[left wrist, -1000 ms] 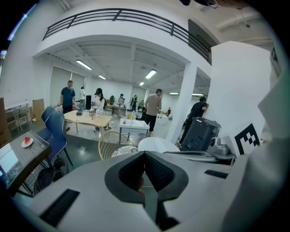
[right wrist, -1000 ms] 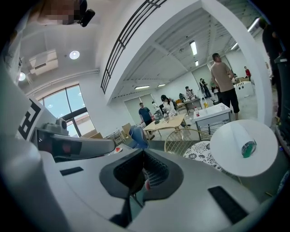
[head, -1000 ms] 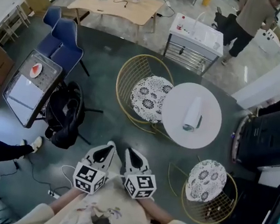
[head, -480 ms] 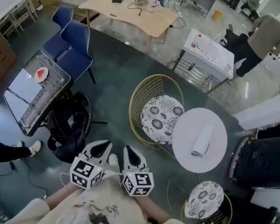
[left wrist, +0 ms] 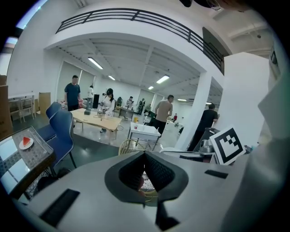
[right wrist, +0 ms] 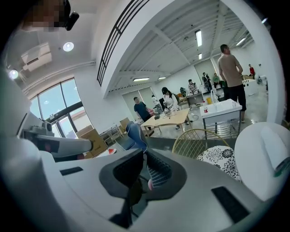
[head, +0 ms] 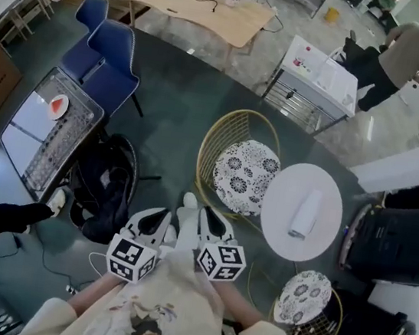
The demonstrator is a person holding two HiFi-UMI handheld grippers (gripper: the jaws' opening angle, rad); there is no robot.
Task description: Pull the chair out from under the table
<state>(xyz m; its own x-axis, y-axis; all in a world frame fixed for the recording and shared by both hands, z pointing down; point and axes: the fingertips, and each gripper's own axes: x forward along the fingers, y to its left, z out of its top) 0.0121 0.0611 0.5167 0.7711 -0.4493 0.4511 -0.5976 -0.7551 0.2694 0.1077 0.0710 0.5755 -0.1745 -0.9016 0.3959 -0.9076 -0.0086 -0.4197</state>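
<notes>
Our left gripper [head: 162, 220] and right gripper [head: 207, 221] hang pinched together, empty, short of the gold wire chair [head: 214, 146] (floral cushion); a crooked tug could knock the round white table [head: 291, 184].

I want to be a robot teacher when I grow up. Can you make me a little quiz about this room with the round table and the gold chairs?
1. True or false: the left gripper is holding the gold chair beside the round white table.
2. What lies on the round white table? A: a white roll. B: a laptop. C: a cup.
3. Fill in: ___ gold chairs with flowery cushions stand at the round white table.

Key
1. False. The left gripper and the right gripper are both close to the person, apart from the chair, with fingers shut on nothing.
2. A, the white roll.
3. Two; the second chair is nearer the person.
</notes>
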